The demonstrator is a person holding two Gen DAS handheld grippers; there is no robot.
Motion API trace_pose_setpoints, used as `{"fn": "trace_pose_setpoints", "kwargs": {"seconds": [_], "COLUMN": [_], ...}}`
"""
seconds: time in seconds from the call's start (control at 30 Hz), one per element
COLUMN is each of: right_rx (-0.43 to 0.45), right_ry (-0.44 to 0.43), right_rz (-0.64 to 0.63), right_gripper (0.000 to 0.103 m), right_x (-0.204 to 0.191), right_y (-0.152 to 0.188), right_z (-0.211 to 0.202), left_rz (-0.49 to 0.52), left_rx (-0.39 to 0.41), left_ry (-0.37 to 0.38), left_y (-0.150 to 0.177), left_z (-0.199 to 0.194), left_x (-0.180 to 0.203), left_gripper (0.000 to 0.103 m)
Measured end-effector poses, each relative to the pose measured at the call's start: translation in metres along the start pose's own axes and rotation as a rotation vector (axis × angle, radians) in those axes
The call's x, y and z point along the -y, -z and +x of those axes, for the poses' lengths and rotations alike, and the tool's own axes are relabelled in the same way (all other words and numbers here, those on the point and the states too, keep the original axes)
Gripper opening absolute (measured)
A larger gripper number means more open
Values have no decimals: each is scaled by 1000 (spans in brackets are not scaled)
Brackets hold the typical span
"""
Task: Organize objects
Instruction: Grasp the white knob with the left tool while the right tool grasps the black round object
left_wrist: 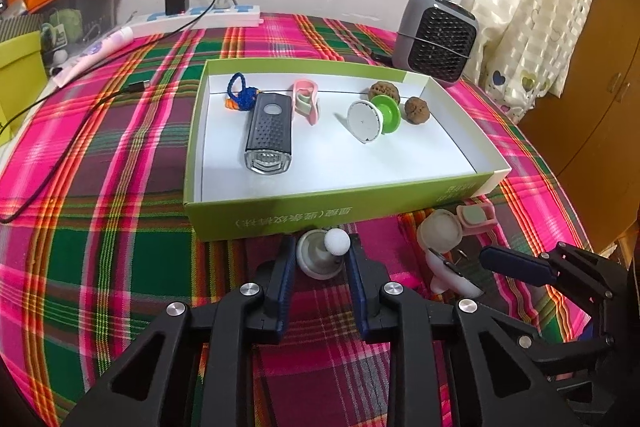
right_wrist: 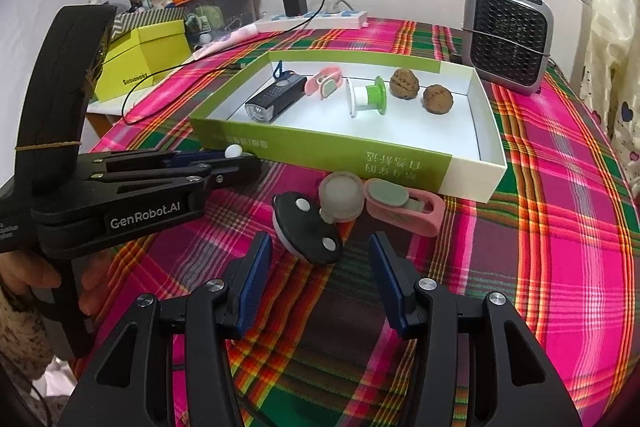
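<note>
The left tool grips a white ball-topped knob just before the green box; the right tool gapes open around a black-faced disc on the plaid table, near a pink clip.

Both low, near, facing shared box.

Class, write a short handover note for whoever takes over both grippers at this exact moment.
Left gripper: jaws astride the white knob piece, grip not confirmed.
Right gripper: open, empty, behind the black disc.
In the green box: bike light, pink clip, green spool, two walnuts.
Left on the cloth: knob piece, black disc, frosted cap, second pink clip.
</note>
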State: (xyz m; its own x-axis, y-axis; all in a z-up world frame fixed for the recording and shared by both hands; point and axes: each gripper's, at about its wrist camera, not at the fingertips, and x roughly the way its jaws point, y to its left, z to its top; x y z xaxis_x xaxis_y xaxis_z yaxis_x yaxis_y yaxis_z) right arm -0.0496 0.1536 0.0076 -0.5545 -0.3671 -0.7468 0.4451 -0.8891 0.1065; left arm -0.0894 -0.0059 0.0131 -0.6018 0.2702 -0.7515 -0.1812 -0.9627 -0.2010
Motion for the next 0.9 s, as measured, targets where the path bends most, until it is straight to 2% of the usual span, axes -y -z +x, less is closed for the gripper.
{"fn": "trace_pose_setpoints", "kwargs": {"seconds": [0.23, 0.77, 0.9], "right_rx": [-18, -28, -33], "right_ry": [19, 5, -7], "right_rz": [-20, -9, -2], "right_gripper": [51, 51, 43], "right_x": [-4, -6, -4], "right_y": [-2, -7, -9], "right_z": [6, 11, 12], "left_rz": [-16, -39, -40], "left_rx": [-2, -6, -7], "left_ry": [6, -5, -5], "left_y": [4, 11, 10], "left_z": [-4, -13, -13], "left_x": [-8, -15, -15], "left_gripper": [23, 23, 23]}}
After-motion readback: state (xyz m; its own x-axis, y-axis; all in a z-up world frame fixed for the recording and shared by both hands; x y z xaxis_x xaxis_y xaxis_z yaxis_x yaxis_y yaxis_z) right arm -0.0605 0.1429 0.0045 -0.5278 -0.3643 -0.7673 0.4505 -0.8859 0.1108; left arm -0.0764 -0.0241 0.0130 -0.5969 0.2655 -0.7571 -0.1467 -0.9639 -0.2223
